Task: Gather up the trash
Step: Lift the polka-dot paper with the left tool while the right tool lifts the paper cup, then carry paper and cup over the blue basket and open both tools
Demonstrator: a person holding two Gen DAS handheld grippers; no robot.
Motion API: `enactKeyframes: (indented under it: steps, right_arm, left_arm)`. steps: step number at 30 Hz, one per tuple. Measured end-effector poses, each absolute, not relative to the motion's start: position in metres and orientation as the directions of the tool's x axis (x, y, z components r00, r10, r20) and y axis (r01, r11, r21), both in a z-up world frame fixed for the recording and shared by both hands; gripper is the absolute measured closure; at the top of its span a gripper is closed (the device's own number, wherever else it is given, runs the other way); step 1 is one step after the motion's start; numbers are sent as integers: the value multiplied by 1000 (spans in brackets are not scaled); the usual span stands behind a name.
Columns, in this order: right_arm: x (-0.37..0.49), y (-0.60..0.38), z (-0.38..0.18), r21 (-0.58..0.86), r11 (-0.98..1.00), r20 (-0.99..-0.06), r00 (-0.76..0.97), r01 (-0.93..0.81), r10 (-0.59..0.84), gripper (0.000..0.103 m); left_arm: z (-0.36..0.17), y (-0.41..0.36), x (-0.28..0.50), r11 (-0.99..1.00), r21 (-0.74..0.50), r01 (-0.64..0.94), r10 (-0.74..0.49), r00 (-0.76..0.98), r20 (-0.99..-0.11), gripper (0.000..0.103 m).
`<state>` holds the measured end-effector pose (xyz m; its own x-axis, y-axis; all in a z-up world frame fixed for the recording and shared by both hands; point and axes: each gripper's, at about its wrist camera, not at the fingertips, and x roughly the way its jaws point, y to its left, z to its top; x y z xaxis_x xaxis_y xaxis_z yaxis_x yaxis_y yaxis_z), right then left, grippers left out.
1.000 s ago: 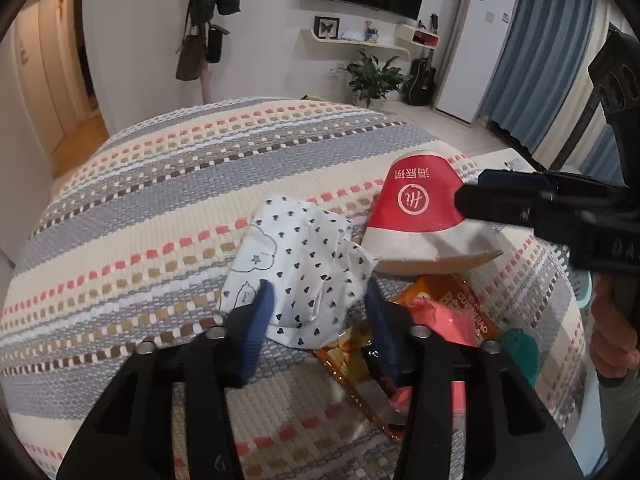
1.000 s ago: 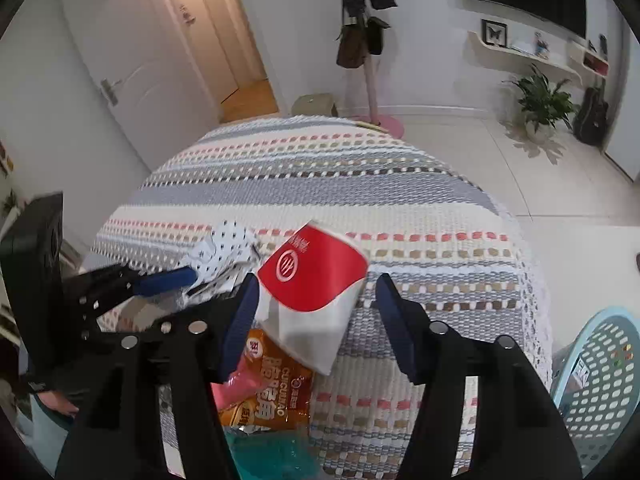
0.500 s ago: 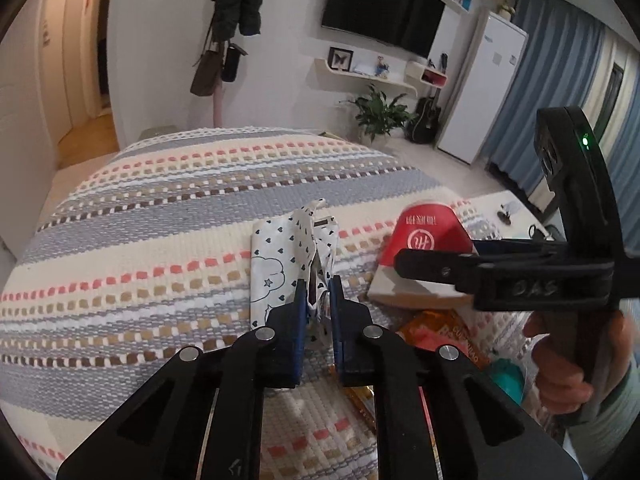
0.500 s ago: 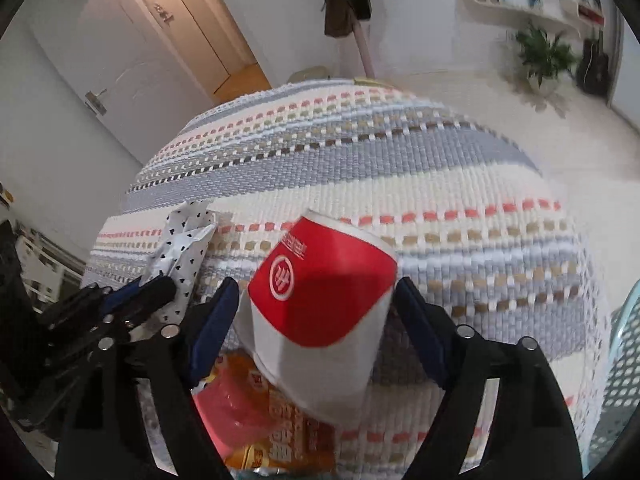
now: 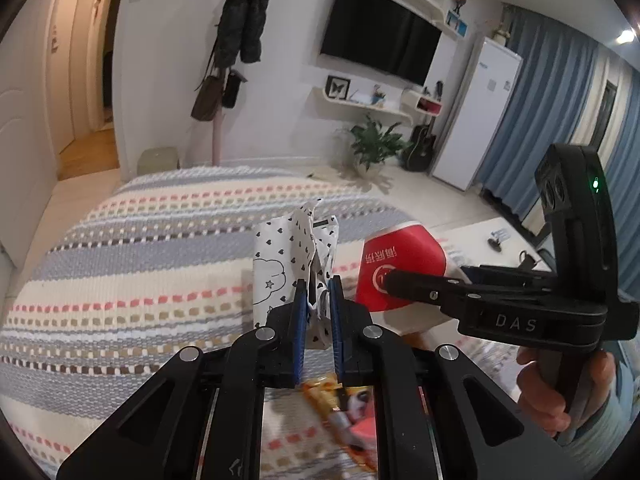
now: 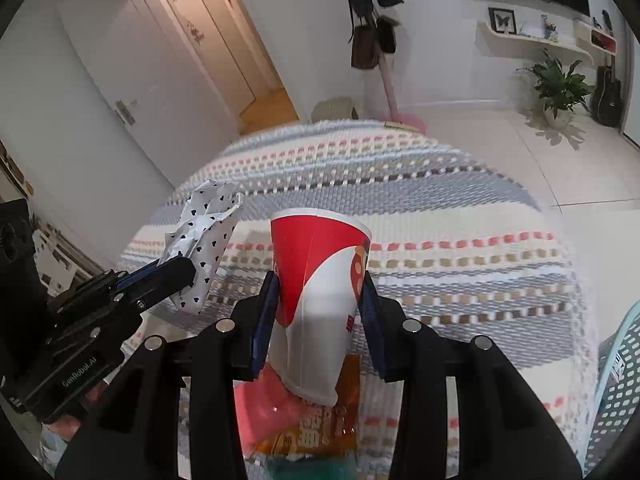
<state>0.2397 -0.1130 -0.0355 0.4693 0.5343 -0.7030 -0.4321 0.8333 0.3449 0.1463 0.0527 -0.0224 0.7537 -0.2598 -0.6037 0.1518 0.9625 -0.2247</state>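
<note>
Since a second ago: left gripper (image 5: pixel 318 312), then wide above spotted wrapper (image 5: pixel 294 256), now clamped on it, wrapper lifted clear of bed (image 5: pixel 120 264). Right gripper (image 6: pixel 320 308) jaws just been closing, pads now pressed on red-white paper cup (image 6: pixel 320 276), cup raised and upright. Orange snack packet (image 6: pixel 320 428) flat on bedspread below both tools. Far half of bed bare. Basket (image 6: pixel 616 384) past bed's right edge.
</note>
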Motion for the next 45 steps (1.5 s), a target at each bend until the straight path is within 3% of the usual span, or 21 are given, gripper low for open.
enactKeyframes:
  steps: [14, 26, 37, 45]
  right_arm:
    - [196, -235, 11, 367, 876, -585, 655, -312, 479, 66]
    - [160, -370, 22, 325, 940, -539, 797, -103, 273, 66]
    - [157, -476, -41, 339, 928, -671, 731, 155, 123, 66]
    - [152, -505, -103, 314, 902, -787, 613, 297, 71, 65]
  left_arm:
    - [34, -45, 134, 932, -184, 312, -362, 769, -527, 94]
    - [41, -183, 145, 862, -132, 489, -476, 691, -544, 94]
    - [-13, -274, 176, 765, -245, 596, -584, 481, -654, 94]
    - [-75, -319, 179, 704, -283, 652, -589, 312, -745, 94]
